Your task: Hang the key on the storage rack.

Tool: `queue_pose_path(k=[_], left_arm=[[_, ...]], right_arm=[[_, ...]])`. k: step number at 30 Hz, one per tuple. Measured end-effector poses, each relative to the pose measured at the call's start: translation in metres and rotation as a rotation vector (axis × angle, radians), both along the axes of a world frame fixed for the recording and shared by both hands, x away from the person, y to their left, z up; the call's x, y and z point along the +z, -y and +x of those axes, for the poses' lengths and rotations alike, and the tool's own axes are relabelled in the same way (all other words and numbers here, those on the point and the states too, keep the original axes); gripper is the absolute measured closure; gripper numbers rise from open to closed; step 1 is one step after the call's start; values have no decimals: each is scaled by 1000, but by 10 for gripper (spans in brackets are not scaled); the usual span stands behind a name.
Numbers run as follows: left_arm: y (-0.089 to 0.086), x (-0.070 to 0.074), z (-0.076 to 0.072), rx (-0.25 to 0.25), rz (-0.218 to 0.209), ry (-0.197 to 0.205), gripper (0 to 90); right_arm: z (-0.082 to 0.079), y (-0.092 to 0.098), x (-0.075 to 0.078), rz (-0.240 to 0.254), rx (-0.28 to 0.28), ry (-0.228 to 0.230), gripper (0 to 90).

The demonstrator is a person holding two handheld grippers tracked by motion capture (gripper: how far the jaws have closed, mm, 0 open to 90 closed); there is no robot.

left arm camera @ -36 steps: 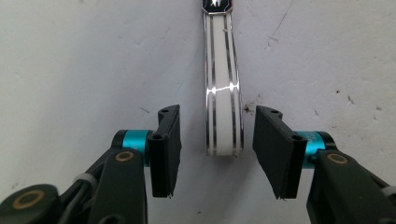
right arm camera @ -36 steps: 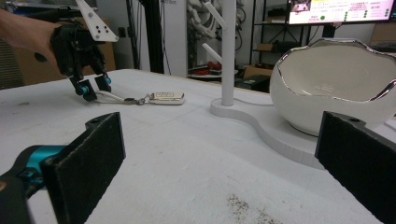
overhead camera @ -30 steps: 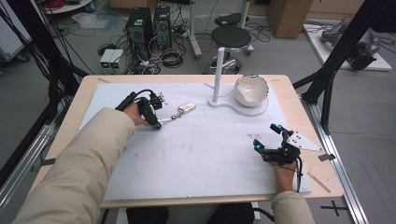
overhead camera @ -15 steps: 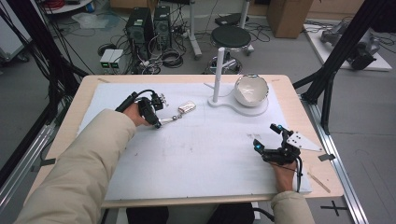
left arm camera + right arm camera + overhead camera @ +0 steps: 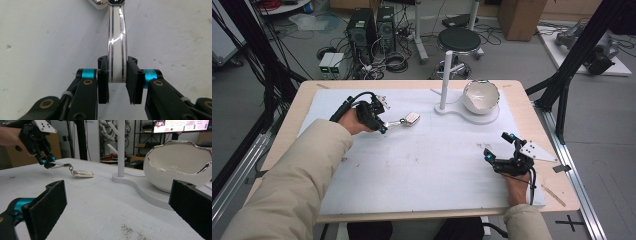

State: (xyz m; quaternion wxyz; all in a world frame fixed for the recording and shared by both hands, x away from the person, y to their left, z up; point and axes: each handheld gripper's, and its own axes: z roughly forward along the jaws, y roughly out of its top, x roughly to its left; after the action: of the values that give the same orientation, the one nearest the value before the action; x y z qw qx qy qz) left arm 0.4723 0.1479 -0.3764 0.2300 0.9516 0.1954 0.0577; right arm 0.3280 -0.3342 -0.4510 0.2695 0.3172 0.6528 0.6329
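Left fingers [image 5: 117,80] pinch key ring [image 5: 117,47]; right fingers [image 5: 120,212] spread; bowl [image 5: 481,96] holds nothing visible

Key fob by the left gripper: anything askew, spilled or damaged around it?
Nothing stands out. The left gripper is shut on the metal loop, with the key fob lying flat on the white mat. The bowl sits upright on its stand.

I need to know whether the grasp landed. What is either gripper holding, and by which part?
The left gripper is shut on the key fob's metal loop; the fob lies on the table. The right gripper holds nothing.
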Motion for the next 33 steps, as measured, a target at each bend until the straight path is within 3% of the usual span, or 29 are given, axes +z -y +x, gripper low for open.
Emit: queue_pose_path(k=[1, 3, 5, 13, 17, 18, 19, 24, 26, 28, 33], left_arm=[[-2, 4, -4, -2, -27, 1, 738], [-3, 6, -5, -3, -42, 6, 738], [-5, 14, -11, -8, -91, 13, 738], [-4, 30, -23, -51, -175, 34, 738], [0, 44, -34, -96, -230, 39, 739], [1, 48, -38, -108, -242, 41, 739], [2, 52, -41, -117, -254, 47, 739], [7, 70, -57, -166, -291, 67, 738], [8, 74, -62, -186, -294, 79, 738], [8, 77, -68, -204, -290, 86, 738], [11, 79, -75, -234, -303, 72, 738]], right_arm=[[0, 0, 0, 1, -3, -9, 7], [1, 1, 1, -1, -4, -12, 7], [2, 1, 2, -17, -10, -43, 7], [1, 5, 11, 17, 7, -62, 7], [3, 0, 31, 22, 57, -73, 7], [5, -4, 42, 20, 91, -77, 7], [5, -4, 42, 20, 91, -77, 7], [11, -25, 79, -37, 195, -70, 7], [12, -28, 84, -48, 213, -73, 7], [14, -39, 99, -96, 248, -58, 7], [17, -54, 117, -116, 302, -64, 7]])
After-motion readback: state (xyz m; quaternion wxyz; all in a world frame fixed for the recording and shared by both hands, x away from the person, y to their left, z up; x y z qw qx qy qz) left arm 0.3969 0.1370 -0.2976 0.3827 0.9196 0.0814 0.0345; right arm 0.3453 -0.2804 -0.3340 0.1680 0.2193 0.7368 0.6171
